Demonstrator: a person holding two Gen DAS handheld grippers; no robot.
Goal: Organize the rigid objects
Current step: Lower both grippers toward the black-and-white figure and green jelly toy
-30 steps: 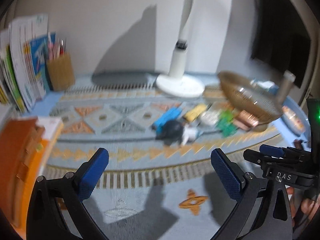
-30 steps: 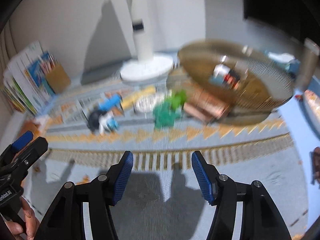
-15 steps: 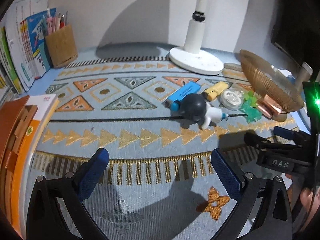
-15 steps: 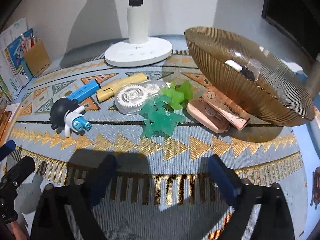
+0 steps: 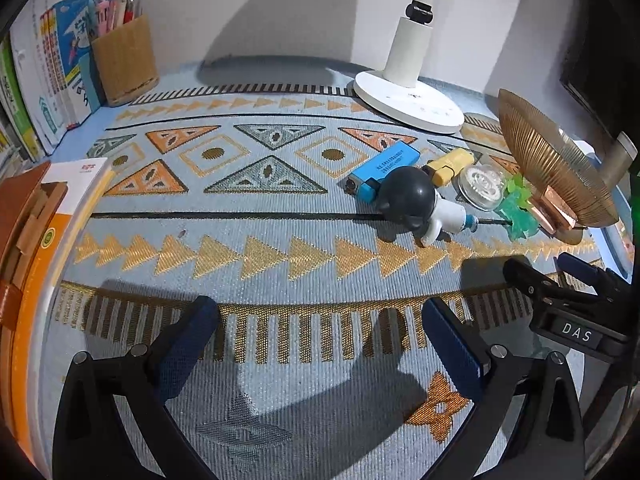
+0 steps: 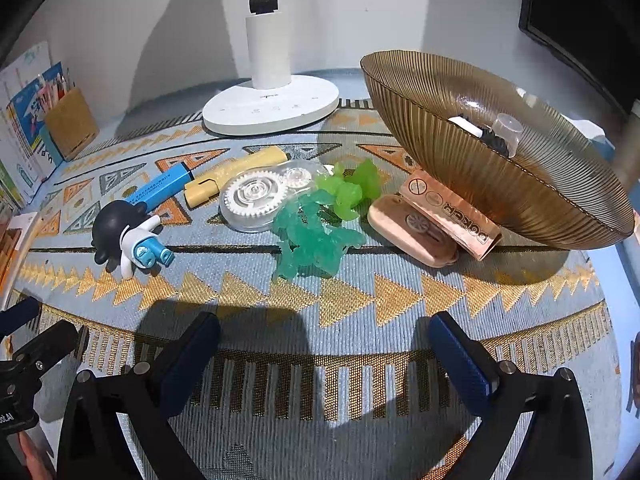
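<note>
Loose items lie in a row on the patterned mat: a black-headed toy figure (image 6: 126,236) (image 5: 416,204), a blue highlighter (image 6: 160,186) (image 5: 382,176), a yellow highlighter (image 6: 236,178) (image 5: 450,164), a clear correction-tape dispenser (image 6: 260,198) (image 5: 480,186), green and teal translucent figures (image 6: 316,228) (image 5: 518,210), a copper case (image 6: 412,232) and a copper poker box (image 6: 452,214). A ribbed amber bowl (image 6: 460,160) (image 5: 540,160) tilts at the right and holds small items. My left gripper (image 5: 320,352) and right gripper (image 6: 324,360) are open and empty, short of the items.
A white lamp base (image 6: 272,106) (image 5: 408,104) stands behind the items. A pen holder (image 5: 124,64) and books (image 5: 36,76) stand at the back left. An orange book stack (image 5: 36,240) lies at the left edge. A dark monitor (image 6: 580,12) is at the right.
Both grippers have moved forward and lower toward the mat, so the items look nearer. The right gripper's jaws have opened wider. Nothing has been picked up.
</note>
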